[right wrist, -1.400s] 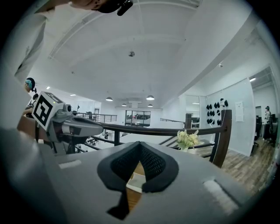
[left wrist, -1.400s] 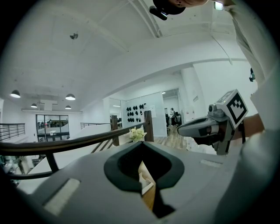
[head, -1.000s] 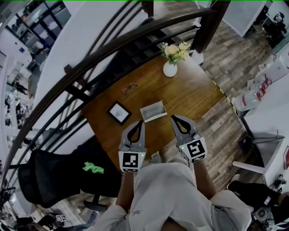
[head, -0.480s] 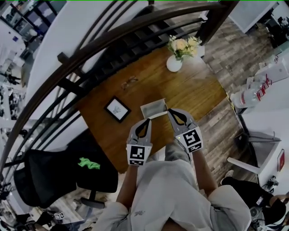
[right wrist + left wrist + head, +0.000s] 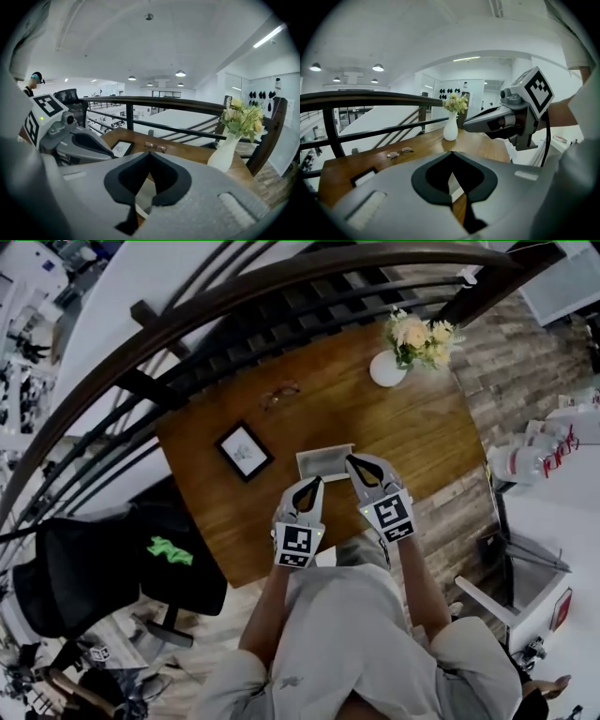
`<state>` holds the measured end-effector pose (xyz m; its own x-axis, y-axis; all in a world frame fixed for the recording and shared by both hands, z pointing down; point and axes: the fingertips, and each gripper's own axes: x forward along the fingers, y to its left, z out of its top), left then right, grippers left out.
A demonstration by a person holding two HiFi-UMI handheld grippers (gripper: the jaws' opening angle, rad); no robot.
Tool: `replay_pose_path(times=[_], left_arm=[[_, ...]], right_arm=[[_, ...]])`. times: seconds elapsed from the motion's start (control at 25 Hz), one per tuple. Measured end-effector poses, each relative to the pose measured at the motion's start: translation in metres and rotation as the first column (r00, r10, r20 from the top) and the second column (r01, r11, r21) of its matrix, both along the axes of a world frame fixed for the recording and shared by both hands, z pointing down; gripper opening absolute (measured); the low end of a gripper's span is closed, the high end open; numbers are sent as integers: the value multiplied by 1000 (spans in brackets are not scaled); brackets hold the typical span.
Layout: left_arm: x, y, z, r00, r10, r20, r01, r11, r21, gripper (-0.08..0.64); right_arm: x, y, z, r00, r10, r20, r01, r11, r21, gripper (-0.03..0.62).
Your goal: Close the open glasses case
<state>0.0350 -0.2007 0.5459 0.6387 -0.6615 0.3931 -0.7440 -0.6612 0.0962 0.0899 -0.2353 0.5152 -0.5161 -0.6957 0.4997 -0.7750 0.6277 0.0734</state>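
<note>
The open glasses case [image 5: 323, 461] lies near the middle of the desk [image 5: 422, 437], its pale inside facing up. My right gripper [image 5: 352, 463] hovers at its 4 o'clock, jaws clenched on nothing, tips just beside the case's end. My left gripper [image 5: 313, 484] sits at 6 o'clock, jaws likewise pressed together and empty. A picture frame [image 5: 243, 450] lies at 9 o'clock, spectacles [image 5: 280, 393] at 11, a white vase [image 5: 387, 369] of flowers at 1.

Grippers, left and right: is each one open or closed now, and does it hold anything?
Left gripper: closed, holding nothing.
Right gripper: closed, holding nothing.
</note>
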Motion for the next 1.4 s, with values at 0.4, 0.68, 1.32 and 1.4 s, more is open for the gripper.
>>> replay_pose_path(times=[0.4,0.68,1.32,1.4], left_arm=[[6,-21,43,993,-106,48,110,990,-90,20],[15,-32,71,988,-139,69,147,979,-138,20],[19,-46,109,974,-195,117,216,953,-210,20],[21,-50,111,972,-203,119,225,953,-205,20]], right_arm=[[1,-33,45,991,-128,-35,124,989,-86,5],[0,-44,75,980,-194,-52,185,973,-140,5],[-15,-51,109,950,-302,-73,282,936,-209,3],[-14,-52,113,948,-309,-75,287,933,-218,3]])
